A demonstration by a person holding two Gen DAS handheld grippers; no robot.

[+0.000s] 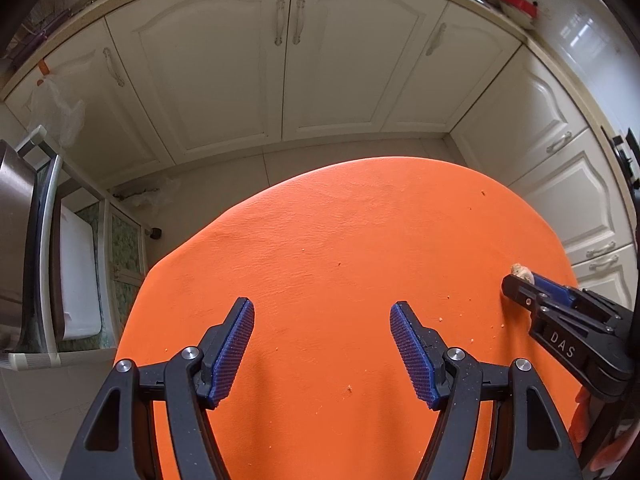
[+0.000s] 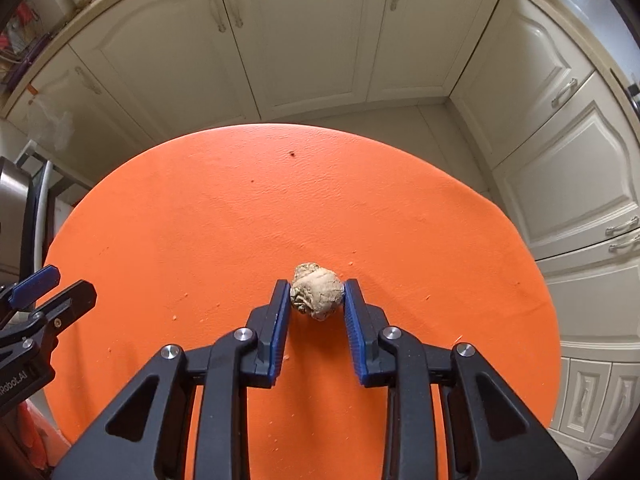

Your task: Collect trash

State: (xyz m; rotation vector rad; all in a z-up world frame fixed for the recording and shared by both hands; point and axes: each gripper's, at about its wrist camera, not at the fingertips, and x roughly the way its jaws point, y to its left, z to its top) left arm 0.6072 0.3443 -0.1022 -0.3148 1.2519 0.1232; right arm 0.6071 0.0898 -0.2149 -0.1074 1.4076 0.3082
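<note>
Pressing in from both sides, the right gripper [image 2: 317, 294] clenched a crumpled beige paper ball [image 2: 317, 291] between its blue pads [image 2: 280, 320], the wad sitting at the very tips of the fingers and low over the orange tabletop [image 2: 240, 208]. From the left wrist view the same ball [image 1: 521, 272] showed only as a pale lump peeking past the right gripper [image 1: 516, 284] near the table's right edge — whether it touched the surface could not be told. The left gripper [image 1: 322, 312] hung released over the bare middle of the tabletop [image 1: 340, 220], its jaws spread apart with nothing between them; in the right wrist view it [image 2: 60, 284] appeared at the left edge, well apart from the ball. Small crumbs [image 1: 349, 389] lay scattered across the orange surface. Cream cabinet doors [image 1: 208, 72] ran around behind the table, and a metal rack [image 1: 44, 248] stood off to the left — a thin plastic bag [image 1: 60, 108] hung near it.
</note>
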